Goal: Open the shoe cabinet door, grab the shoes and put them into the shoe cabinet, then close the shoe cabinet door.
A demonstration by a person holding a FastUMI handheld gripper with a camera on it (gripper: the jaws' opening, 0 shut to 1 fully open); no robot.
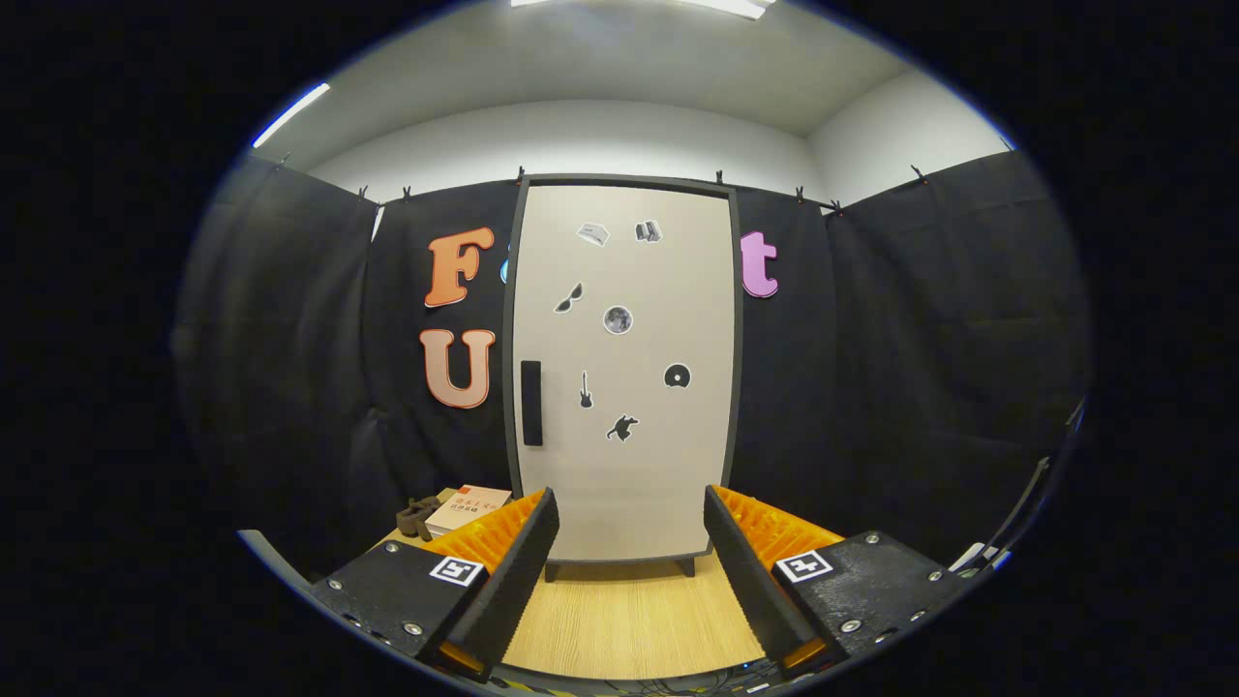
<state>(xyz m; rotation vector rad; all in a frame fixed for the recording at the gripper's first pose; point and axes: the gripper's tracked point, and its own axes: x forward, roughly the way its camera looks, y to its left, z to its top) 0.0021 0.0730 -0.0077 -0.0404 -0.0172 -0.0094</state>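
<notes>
Recording booth staged as a home corner, black cloth wall (290,368) clipped up below white room walls, shoe cabinet (624,387) at 12 o'clock, wooden tabletop (629,610), ceiling strip lights (290,114).

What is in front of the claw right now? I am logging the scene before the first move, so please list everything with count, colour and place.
Shoe cabinet: one, off-white door in a dark frame, shut, standing on short legs straight beyond the fingers.
Door handle: one, black, upright, near the door's left edge.
Stickers: eight, black and grey, scattered over the door.
Shoes: dark brown, count unclear, on the table left of the cabinet.
Book: one, white with an orange-red band, lying flat beside the shoes.
Table: one, light wood, under it all.
Claw: one, fingers open, nothing between them.
</notes>
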